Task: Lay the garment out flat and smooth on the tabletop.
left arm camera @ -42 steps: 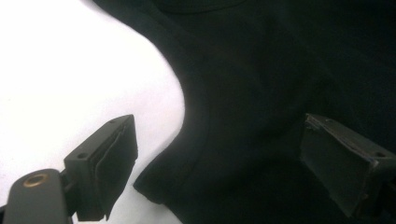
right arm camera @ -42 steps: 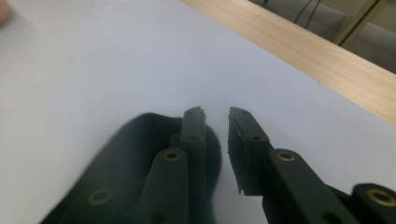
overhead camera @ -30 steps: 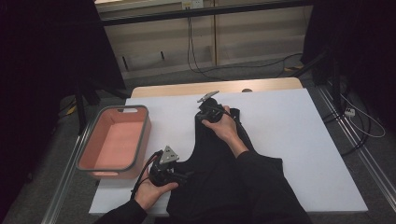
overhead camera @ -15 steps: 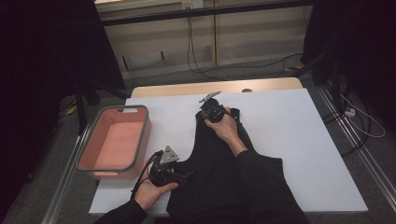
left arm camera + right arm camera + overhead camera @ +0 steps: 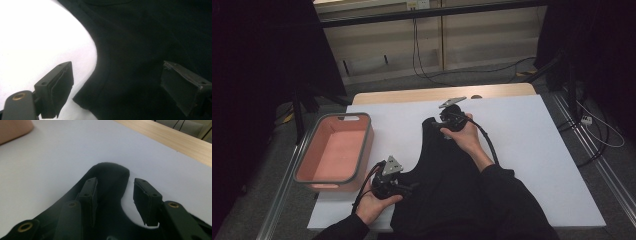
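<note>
A black sleeveless garment [image 5: 447,175] lies flat on the white table cover [image 5: 537,150], its shoulder strap [image 5: 112,173] pointing to the far side. My right gripper [image 5: 443,123] is open at that strap, one jaw on the cloth and the other over bare cover; its midpoint shows in the right gripper view [image 5: 115,195]. My left gripper [image 5: 412,187] is open at the garment's near left edge. In the left gripper view [image 5: 120,87] the curved cloth edge [image 5: 97,65] passes between the wide-apart jaws.
A salmon-pink bin with a grey rim [image 5: 362,145] stands at the table's left, close to my left hand. A wooden strip [image 5: 412,96] runs along the far edge. Cables [image 5: 592,125] hang off the right side.
</note>
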